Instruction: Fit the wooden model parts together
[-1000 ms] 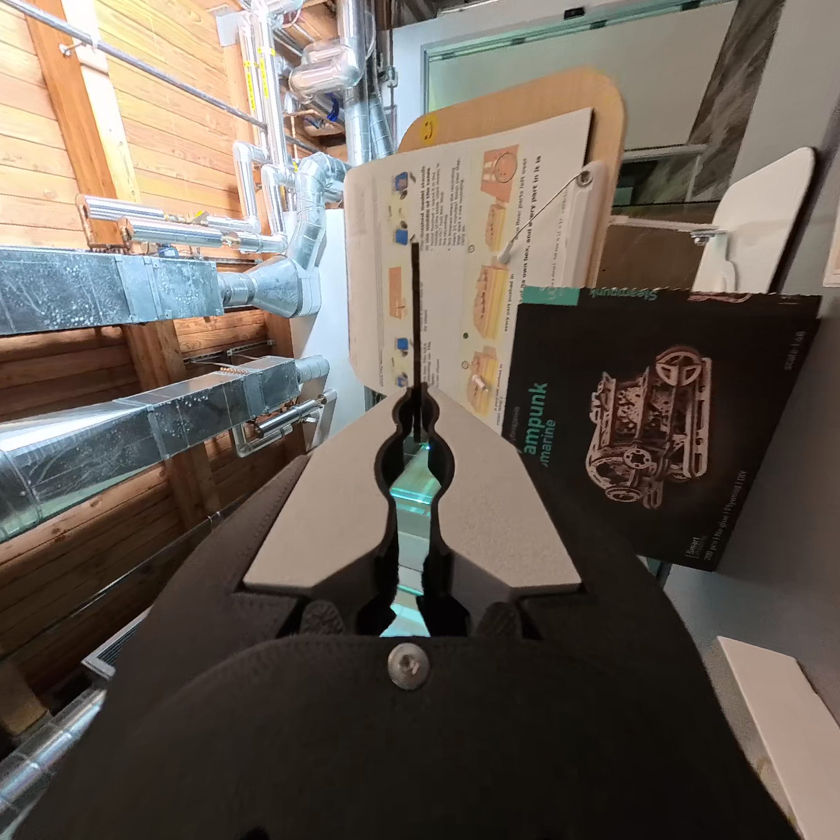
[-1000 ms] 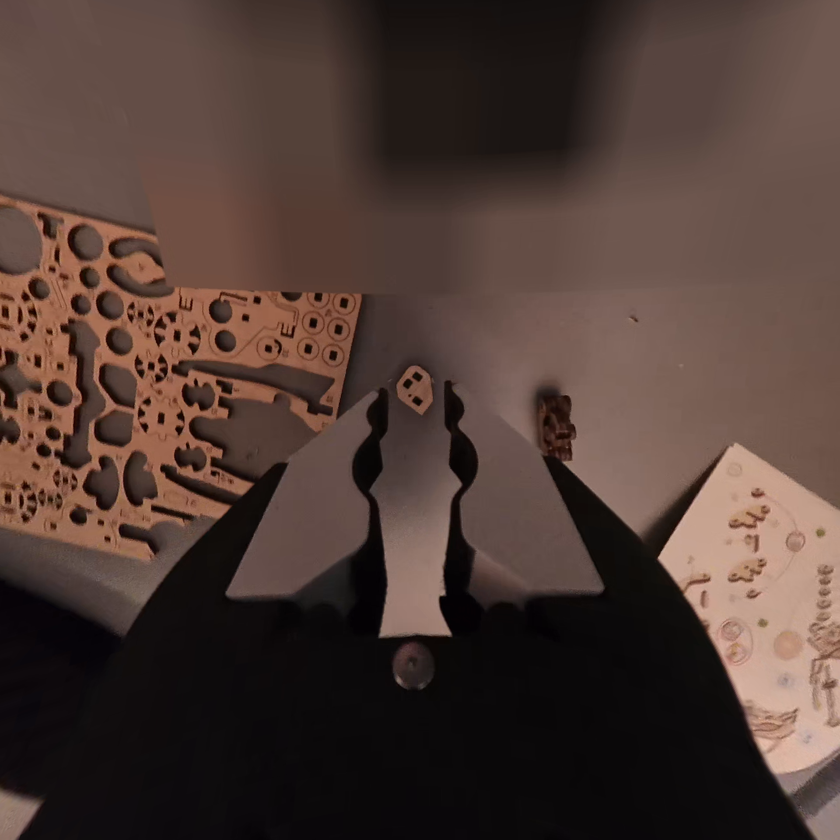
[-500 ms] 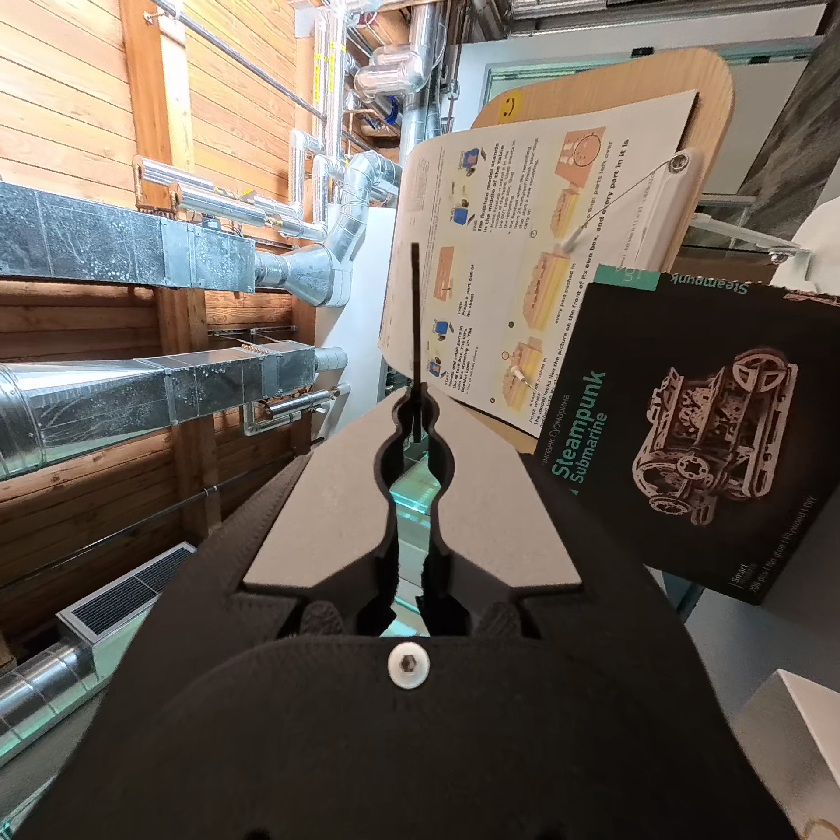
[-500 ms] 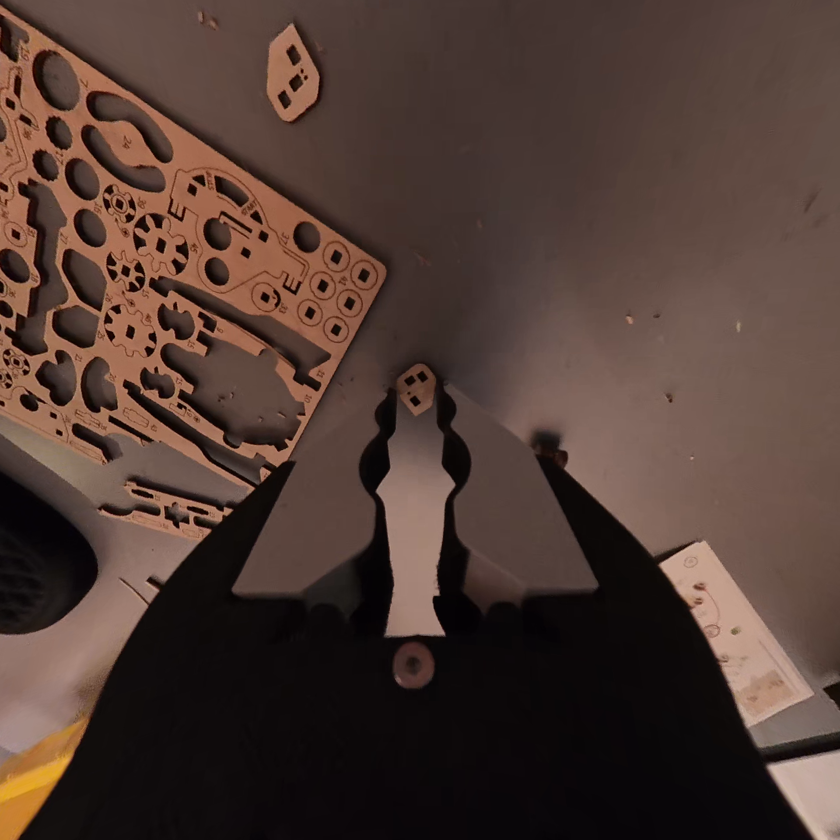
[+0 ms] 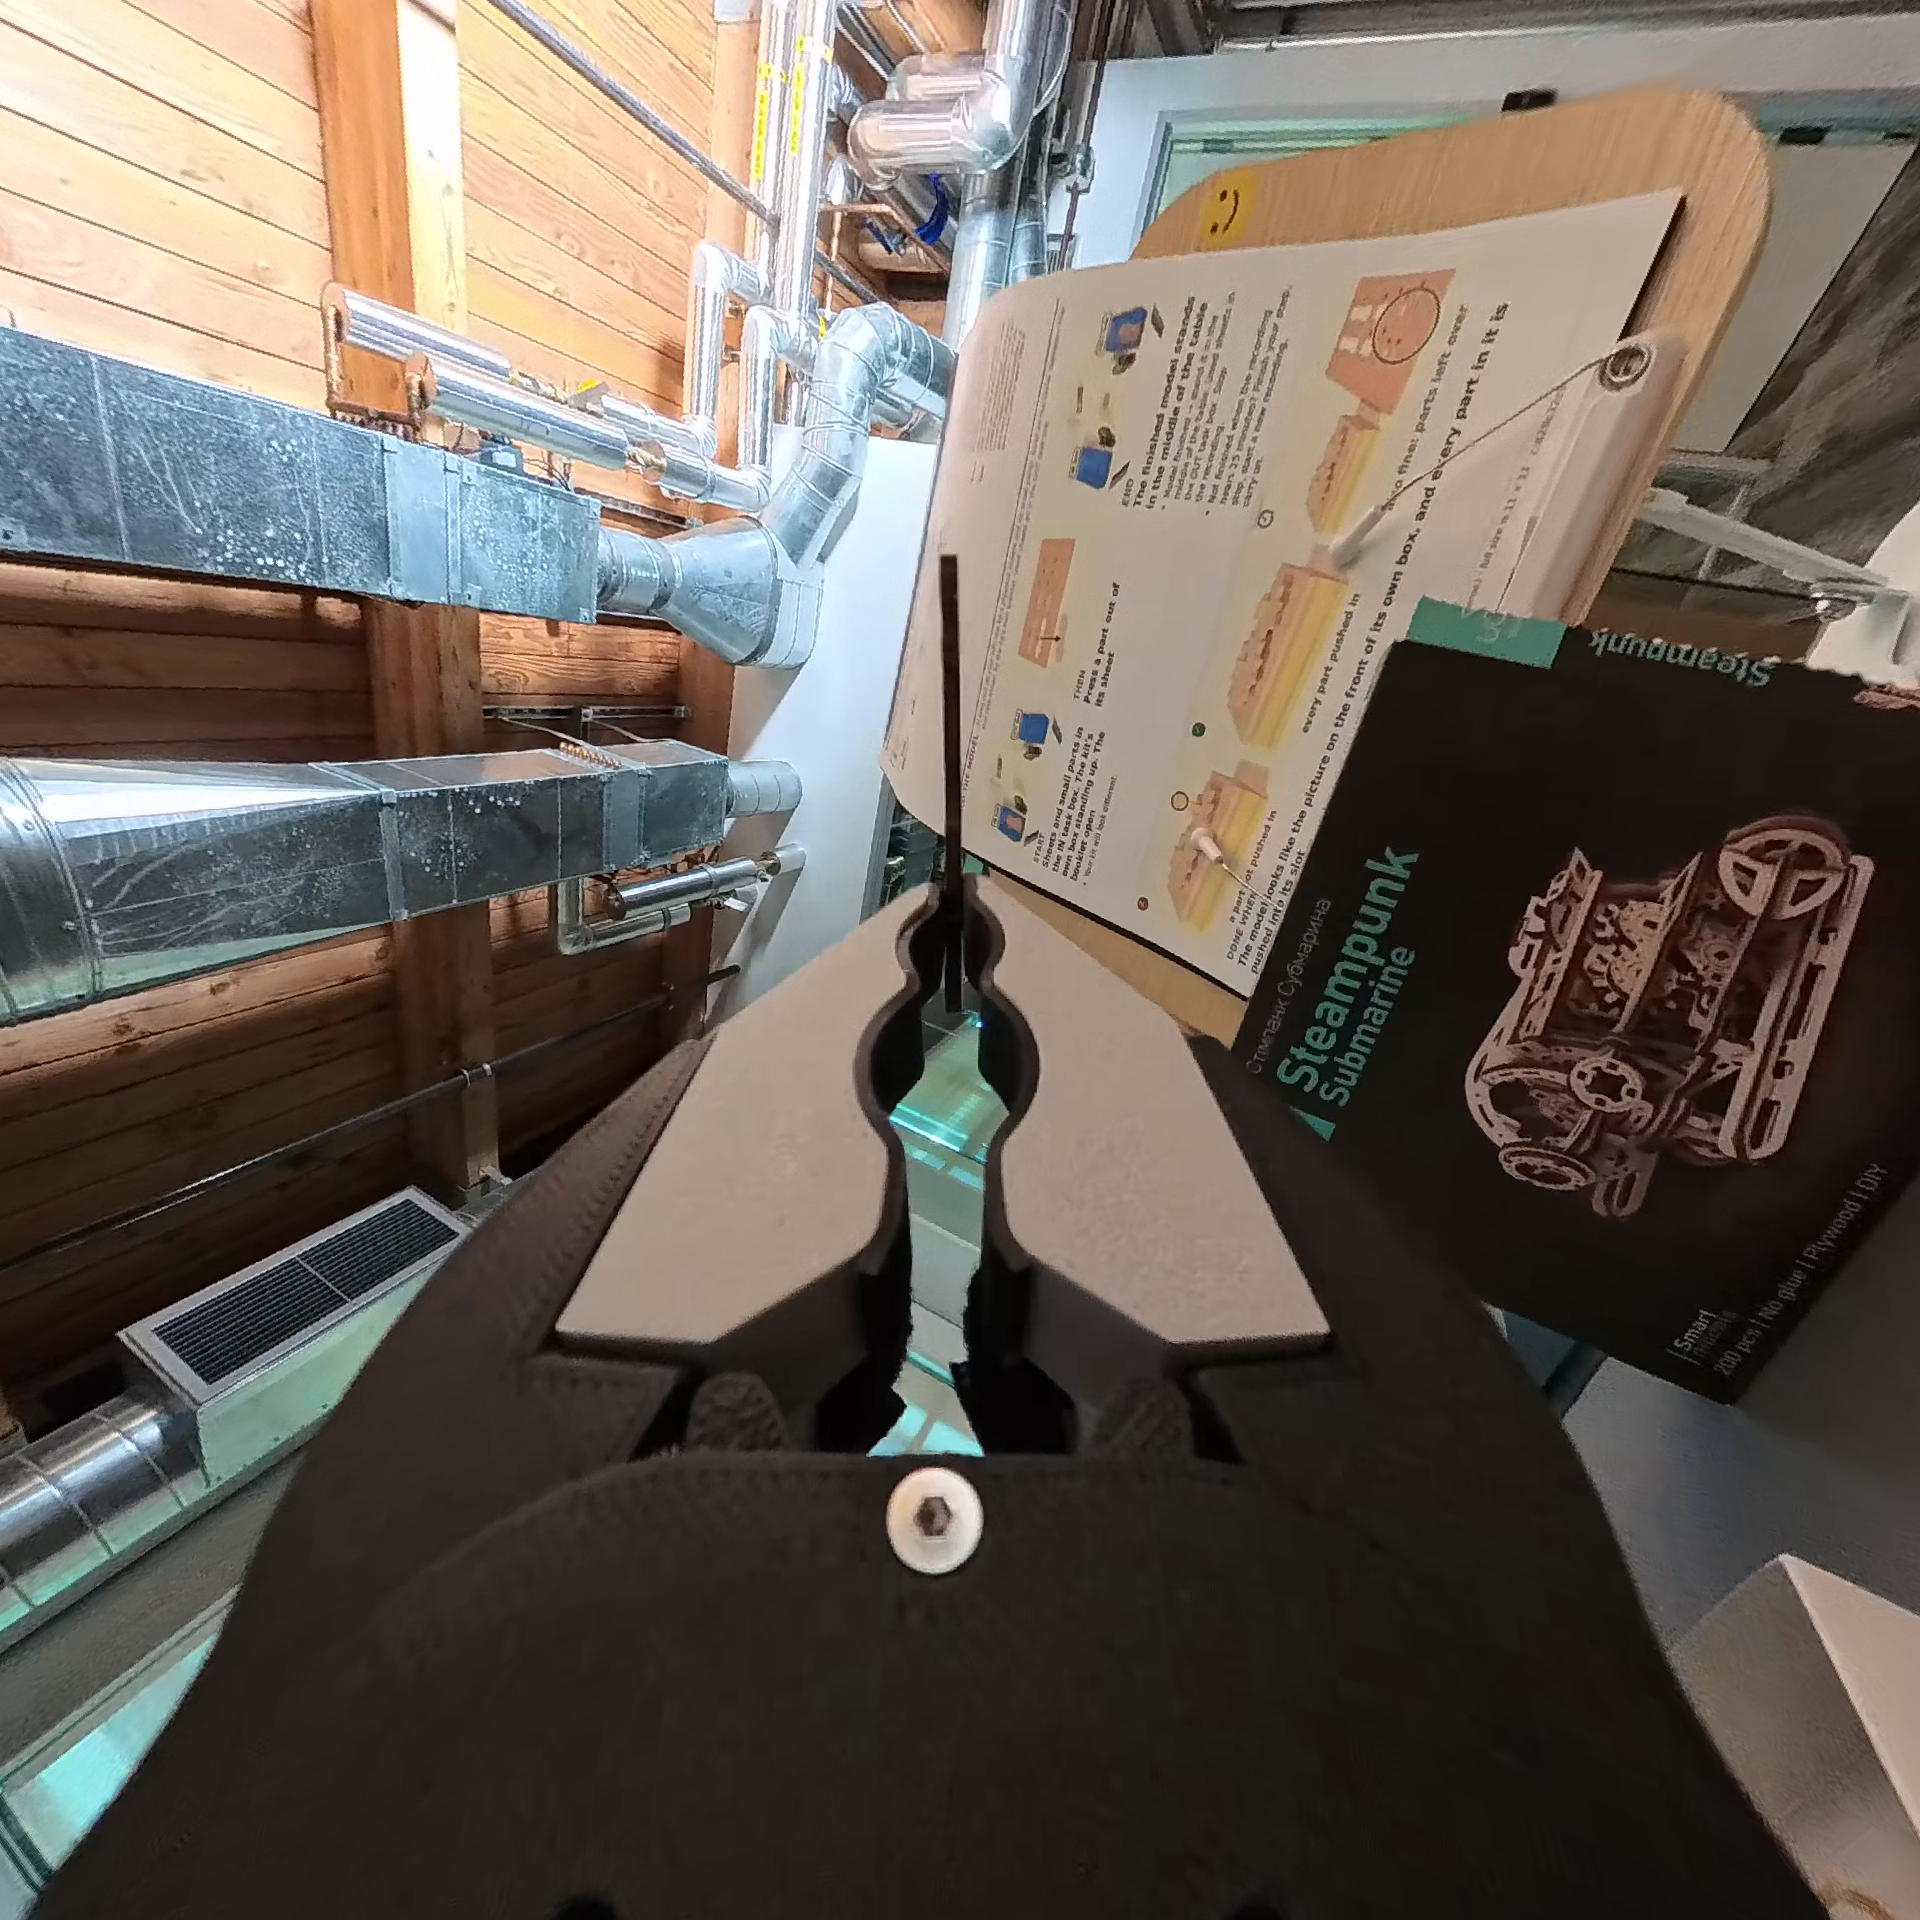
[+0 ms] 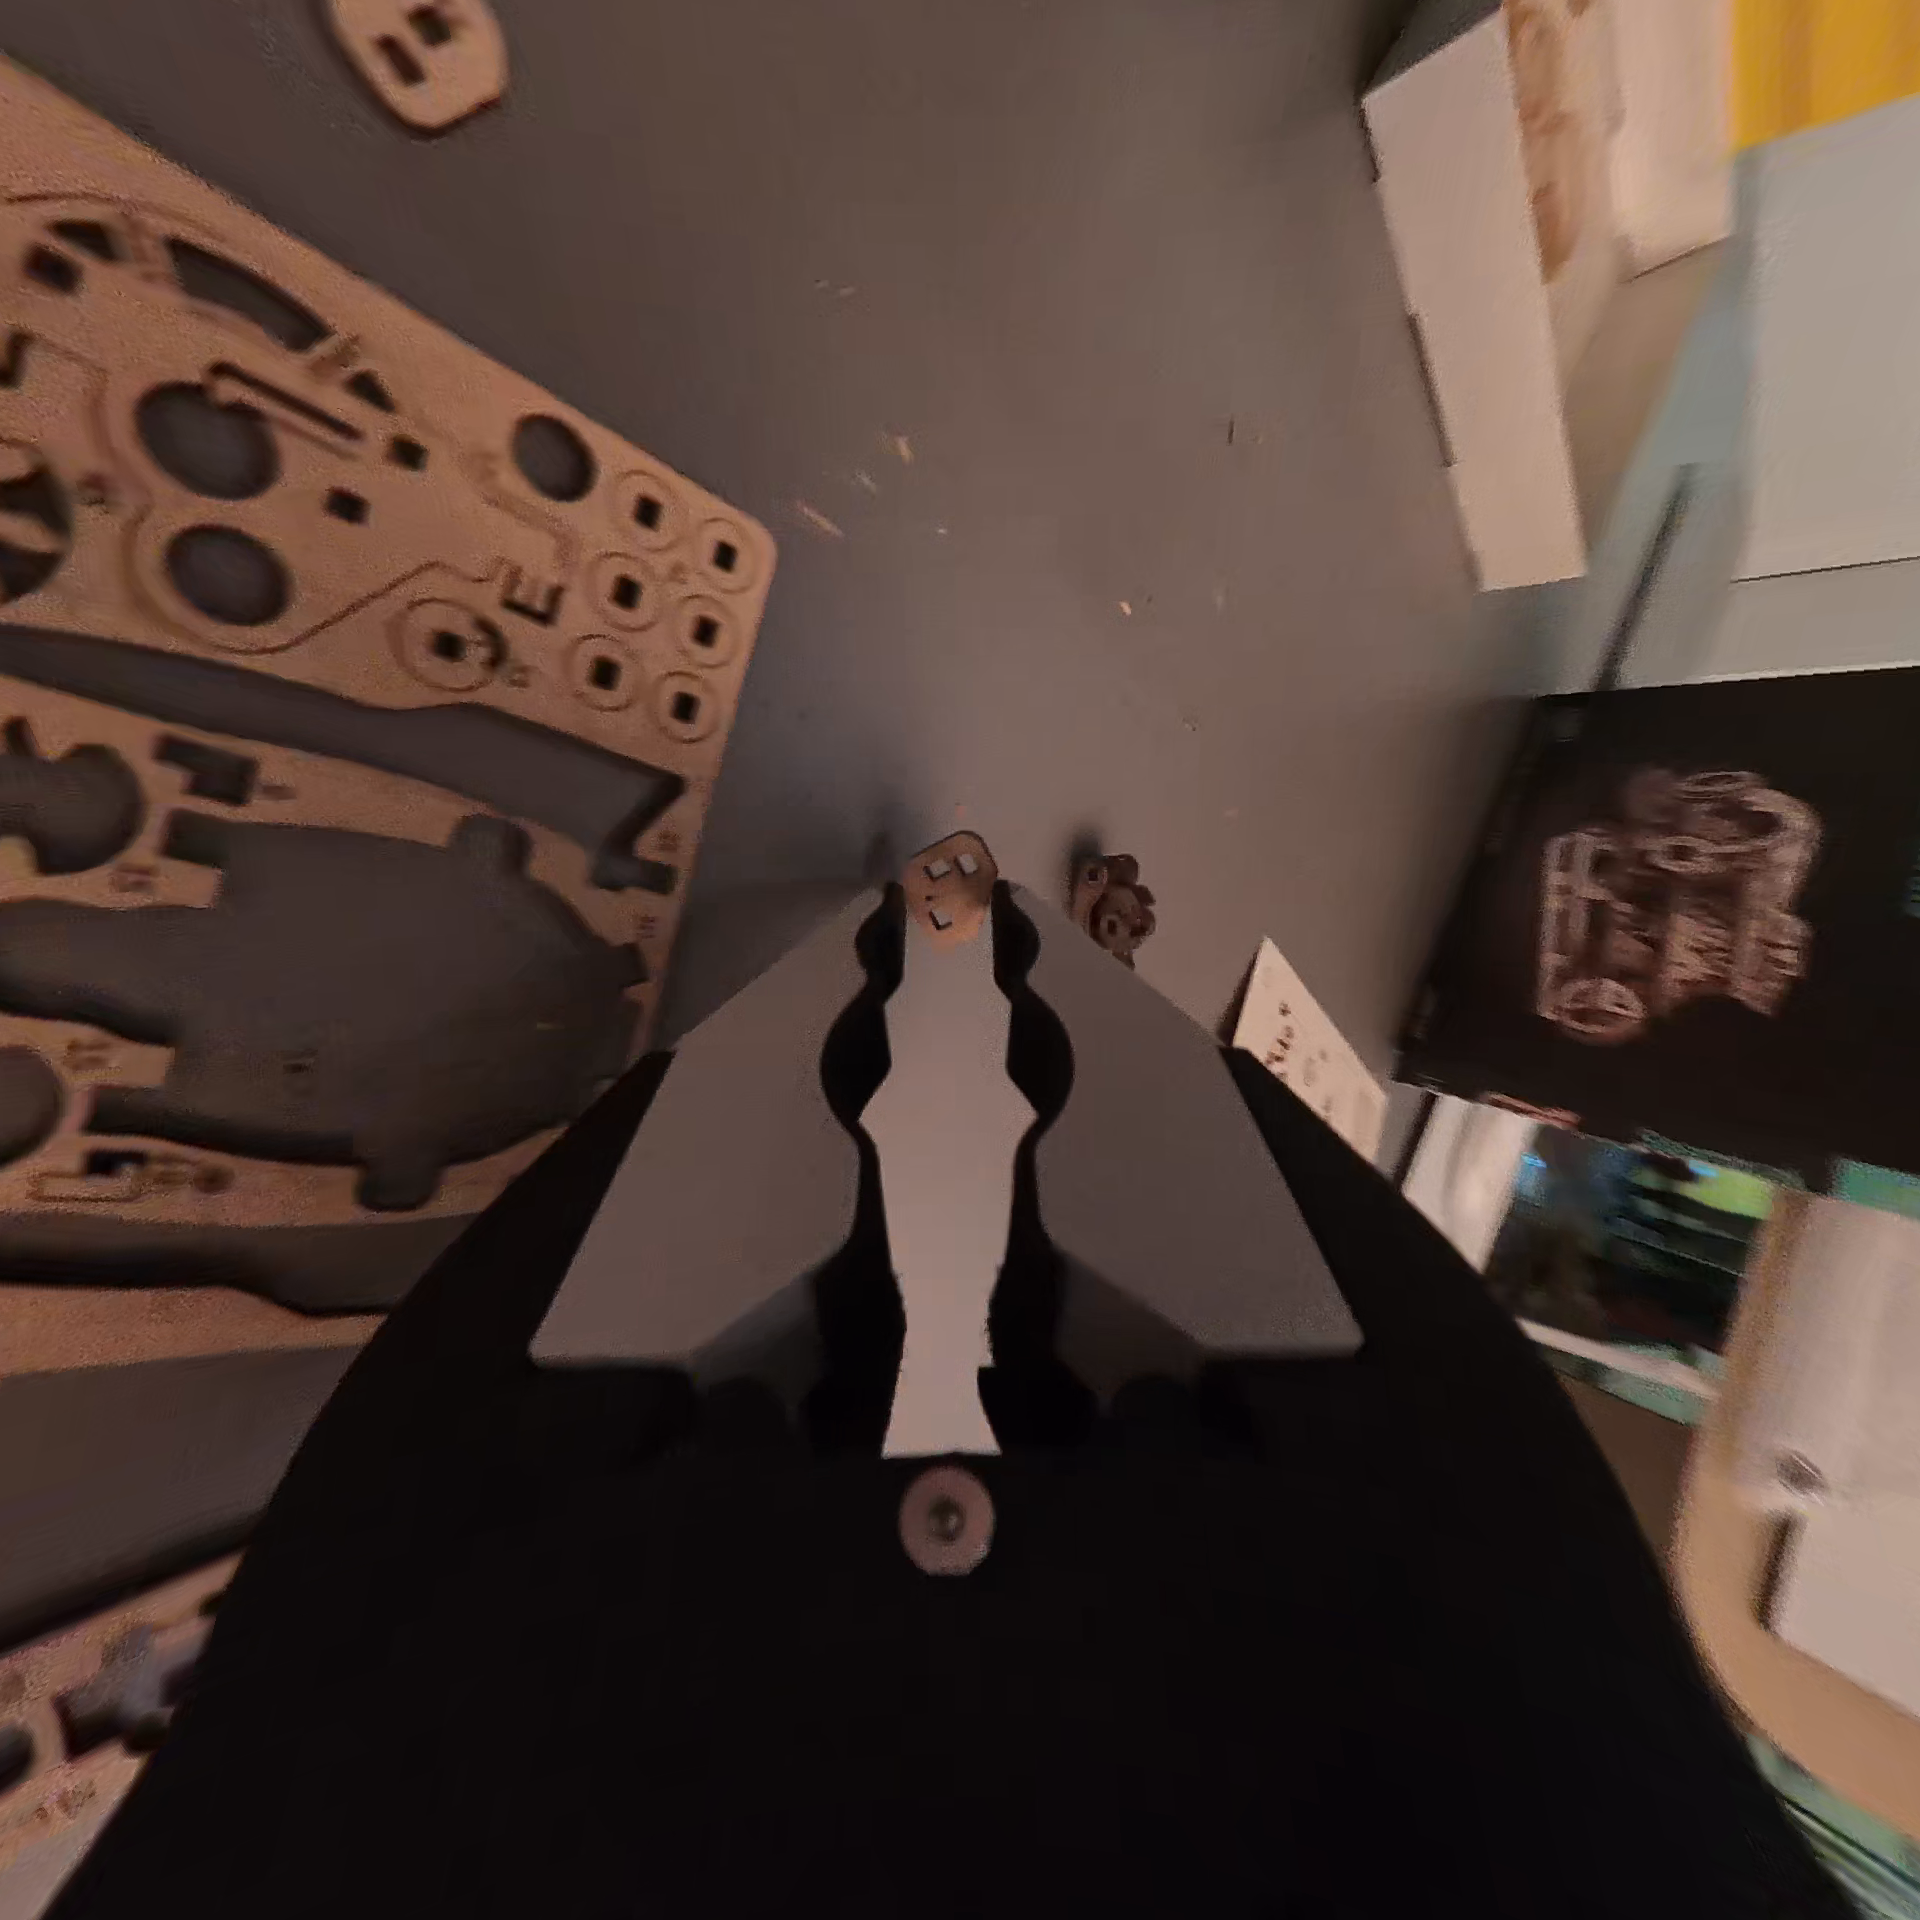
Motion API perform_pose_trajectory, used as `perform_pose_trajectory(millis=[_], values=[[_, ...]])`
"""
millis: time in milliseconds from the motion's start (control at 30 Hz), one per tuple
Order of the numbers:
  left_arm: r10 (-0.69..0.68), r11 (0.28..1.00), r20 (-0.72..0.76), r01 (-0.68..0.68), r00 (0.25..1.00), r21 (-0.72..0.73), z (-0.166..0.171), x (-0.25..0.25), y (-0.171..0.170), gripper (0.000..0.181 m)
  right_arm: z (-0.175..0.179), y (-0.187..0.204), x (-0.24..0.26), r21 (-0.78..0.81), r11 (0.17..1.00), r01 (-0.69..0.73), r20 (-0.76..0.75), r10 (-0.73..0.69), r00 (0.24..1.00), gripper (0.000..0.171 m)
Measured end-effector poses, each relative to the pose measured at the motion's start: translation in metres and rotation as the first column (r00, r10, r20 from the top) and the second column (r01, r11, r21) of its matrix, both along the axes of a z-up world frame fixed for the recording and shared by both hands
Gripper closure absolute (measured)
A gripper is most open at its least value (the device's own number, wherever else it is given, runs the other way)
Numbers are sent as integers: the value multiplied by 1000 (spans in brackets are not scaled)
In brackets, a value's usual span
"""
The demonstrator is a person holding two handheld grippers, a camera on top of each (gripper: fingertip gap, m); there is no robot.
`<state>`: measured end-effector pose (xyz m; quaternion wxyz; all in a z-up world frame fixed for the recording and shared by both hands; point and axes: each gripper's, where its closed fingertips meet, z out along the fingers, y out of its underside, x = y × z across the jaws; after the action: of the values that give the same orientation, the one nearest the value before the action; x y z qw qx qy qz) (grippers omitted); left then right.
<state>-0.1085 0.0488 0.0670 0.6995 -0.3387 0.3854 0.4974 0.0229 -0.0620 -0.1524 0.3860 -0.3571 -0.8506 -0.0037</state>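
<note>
My left gripper [image 5: 948, 914] is shut on a thin flat part [image 5: 948, 727]. I see this part edge-on as a dark strip that sticks up past the fingertips, held in the air. My right gripper [image 6: 948, 896] is shut on a small flat wooden plate [image 6: 951, 883] with square holes, both fingertips against its sides, just above the grey table [image 6: 1039, 364]. A small dark assembled wooden piece [image 6: 1114, 902] lies on the table just right of the right fingertips. A plywood sheet [image 6: 312, 779] with many cut-outs lies to the left.
Another loose wooden plate [image 6: 436, 62] lies at the top. The black kit box [image 6: 1662, 914] stands at the right, and also shows in the left wrist view [image 5: 1621, 987]. An instruction sheet [image 5: 1247, 582] leans behind it. There is also a white box [image 6: 1475, 312] and a paper booklet [image 6: 1304, 1049].
The right gripper has swung across the table with the small plate still between its tips; the kit box has come into its view. The left gripper has turned slightly, still holding the strip.
</note>
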Motion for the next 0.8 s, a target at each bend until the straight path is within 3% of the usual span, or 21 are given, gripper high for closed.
perform_pose_trajectory(millis=[133, 367, 567, 800], values=[[-14, 1000, 1, 14, 1000, 16, 3, 6, -5, 181, 16, -2, 6, 291, 954, 66, -162, -19, 987, 155], [-51, 999, 17, 51, 999, -14, 3, 14, -9, 181, 50, 6, 4, 601, 788, 133, -259, 34, 965, 155], [-86, 995, 61, 89, 994, -47, 3, 14, -9, 181, 31, 11, -9, 755, 654, -52, -67, 156, 986, 155], [-77, 996, 55, 79, 995, -38, 2, 12, -7, 181, 17, 3, -16, 781, 541, -310, 160, 307, 938, 155]])
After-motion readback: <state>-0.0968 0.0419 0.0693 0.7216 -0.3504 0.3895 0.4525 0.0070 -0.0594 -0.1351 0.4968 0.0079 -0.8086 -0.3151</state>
